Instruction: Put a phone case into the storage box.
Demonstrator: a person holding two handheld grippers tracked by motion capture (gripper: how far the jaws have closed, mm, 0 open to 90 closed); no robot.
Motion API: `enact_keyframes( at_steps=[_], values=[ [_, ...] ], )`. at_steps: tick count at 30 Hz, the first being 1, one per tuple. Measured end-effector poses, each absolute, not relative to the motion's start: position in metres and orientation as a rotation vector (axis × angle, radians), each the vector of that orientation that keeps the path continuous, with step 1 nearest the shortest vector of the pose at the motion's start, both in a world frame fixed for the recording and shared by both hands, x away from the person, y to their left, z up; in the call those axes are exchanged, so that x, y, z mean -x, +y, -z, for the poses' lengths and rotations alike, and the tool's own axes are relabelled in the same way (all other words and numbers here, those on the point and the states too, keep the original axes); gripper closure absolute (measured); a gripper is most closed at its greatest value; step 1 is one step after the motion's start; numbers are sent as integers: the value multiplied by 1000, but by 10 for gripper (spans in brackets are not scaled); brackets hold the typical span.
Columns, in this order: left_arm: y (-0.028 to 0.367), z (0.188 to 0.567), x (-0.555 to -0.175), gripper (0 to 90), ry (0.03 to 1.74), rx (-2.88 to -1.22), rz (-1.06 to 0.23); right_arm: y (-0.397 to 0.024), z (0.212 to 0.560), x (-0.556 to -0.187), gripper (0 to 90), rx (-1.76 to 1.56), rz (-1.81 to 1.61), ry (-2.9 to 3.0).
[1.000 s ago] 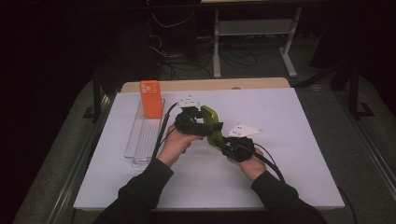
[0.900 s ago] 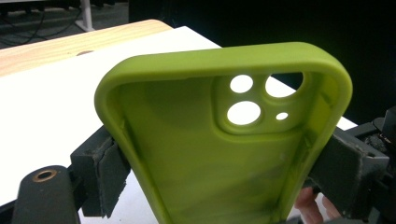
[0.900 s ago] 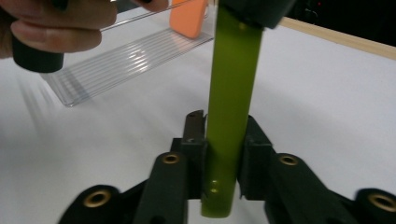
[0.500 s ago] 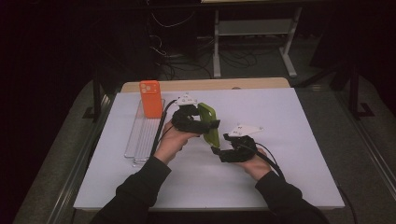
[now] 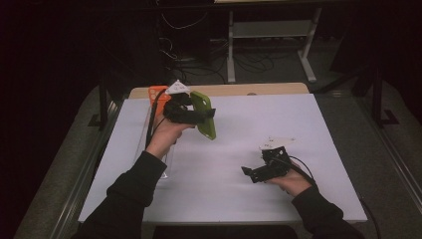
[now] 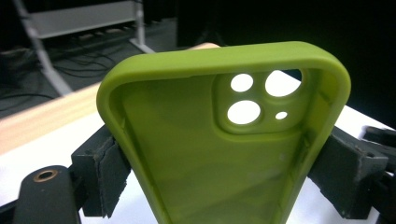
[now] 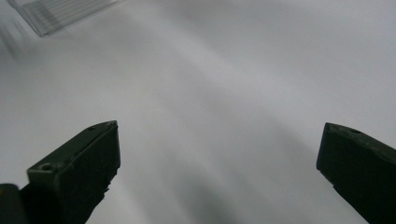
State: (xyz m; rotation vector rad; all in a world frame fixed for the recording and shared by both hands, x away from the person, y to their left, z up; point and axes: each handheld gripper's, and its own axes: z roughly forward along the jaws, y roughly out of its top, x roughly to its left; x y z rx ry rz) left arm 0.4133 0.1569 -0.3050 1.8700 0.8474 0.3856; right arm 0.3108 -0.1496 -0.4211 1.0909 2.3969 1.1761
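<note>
A lime-green phone case hangs in the air over the table's back left, with my left gripper shut on its two long sides. In the left gripper view the case shows its hollow inside and camera cut-outs, the black pads pressing on both edges. My right gripper rests low over the white table at the front right. Its jaws stand wide open with nothing between them, and the right gripper view shows bare table between its fingers.
The white table top spreads under both hands. A clear plastic tray lies along the left side behind my left forearm, its corner showing as the tray in the right gripper view. An orange box stands at the back left.
My right gripper has let go of the case, opened and pulled back toward the front right. My left gripper has lifted the case up and to the back left.
</note>
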Motion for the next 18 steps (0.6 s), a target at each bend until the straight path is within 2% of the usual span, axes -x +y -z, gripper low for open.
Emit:
enact_keyframes(
  at_steps=[8, 18],
  values=[
    [193, 284, -428, 146, 959, -1838, -534, -178, 426, -299, 0, -1091, -1165, 2363],
    [228, 283, -444, 145, 1184, -1780, -695, -192, 432, -288, 0, -1081, -1164, 2363]
  ],
)
